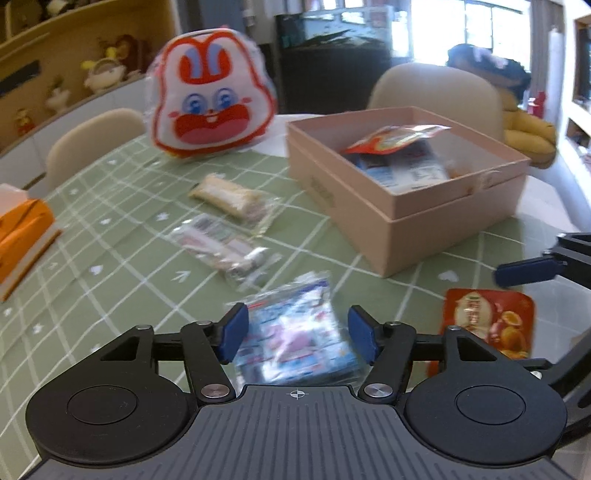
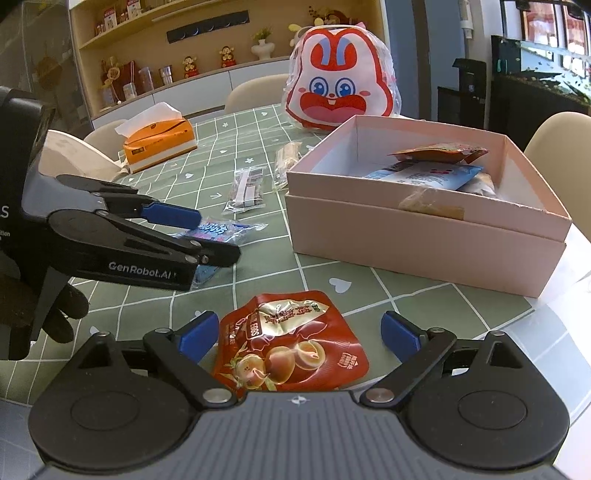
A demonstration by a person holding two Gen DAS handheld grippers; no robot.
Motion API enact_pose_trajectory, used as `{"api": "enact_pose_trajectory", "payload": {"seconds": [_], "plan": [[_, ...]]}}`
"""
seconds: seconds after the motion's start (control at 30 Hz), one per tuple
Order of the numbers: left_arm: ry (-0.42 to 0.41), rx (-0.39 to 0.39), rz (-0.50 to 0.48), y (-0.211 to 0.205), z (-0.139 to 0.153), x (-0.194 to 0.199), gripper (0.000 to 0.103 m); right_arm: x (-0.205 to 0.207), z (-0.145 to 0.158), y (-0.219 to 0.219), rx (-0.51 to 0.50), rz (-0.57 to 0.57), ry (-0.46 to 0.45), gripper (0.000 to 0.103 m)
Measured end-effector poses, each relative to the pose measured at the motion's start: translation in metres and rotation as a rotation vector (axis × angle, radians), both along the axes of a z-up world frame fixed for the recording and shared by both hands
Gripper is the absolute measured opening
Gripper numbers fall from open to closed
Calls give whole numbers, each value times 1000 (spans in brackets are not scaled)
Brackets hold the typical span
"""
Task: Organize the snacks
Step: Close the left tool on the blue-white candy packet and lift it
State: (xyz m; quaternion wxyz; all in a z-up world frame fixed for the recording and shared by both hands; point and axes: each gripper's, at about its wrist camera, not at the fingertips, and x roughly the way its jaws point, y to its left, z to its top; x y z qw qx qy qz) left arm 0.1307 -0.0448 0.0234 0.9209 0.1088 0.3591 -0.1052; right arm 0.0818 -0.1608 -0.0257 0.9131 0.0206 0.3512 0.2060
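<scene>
Both grippers sit spread wide, gripping nothing; left gripper straddles the blue packet, right gripper the red pouch, near the tabletop's front edge; I'd pinch mid-pack, then drop into the pink box.

An orange tissue box sits on the green checked tablecloth, with beige chairs drawn up around the table. Behind them, figurines and a white vase line wooden shelves.
</scene>
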Motion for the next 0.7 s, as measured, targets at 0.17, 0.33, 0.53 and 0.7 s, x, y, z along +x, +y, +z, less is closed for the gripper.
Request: {"api": "enact_pose_trajectory", "payload": {"seconds": [0.17,0.33,0.53,0.7], "plan": [[19,10,35,6,1,3,68,0,0,-3,24,5,5,97],[28,-20,67,14,-1,6,71,0,0,-4,31,4,6,97],[10,-118,96,33,-5,-5,72,0,1,-4,25,5,5,97],[0,-165,103,42,-8,-9,74,0,1,-2,14,7,5,98]]}}
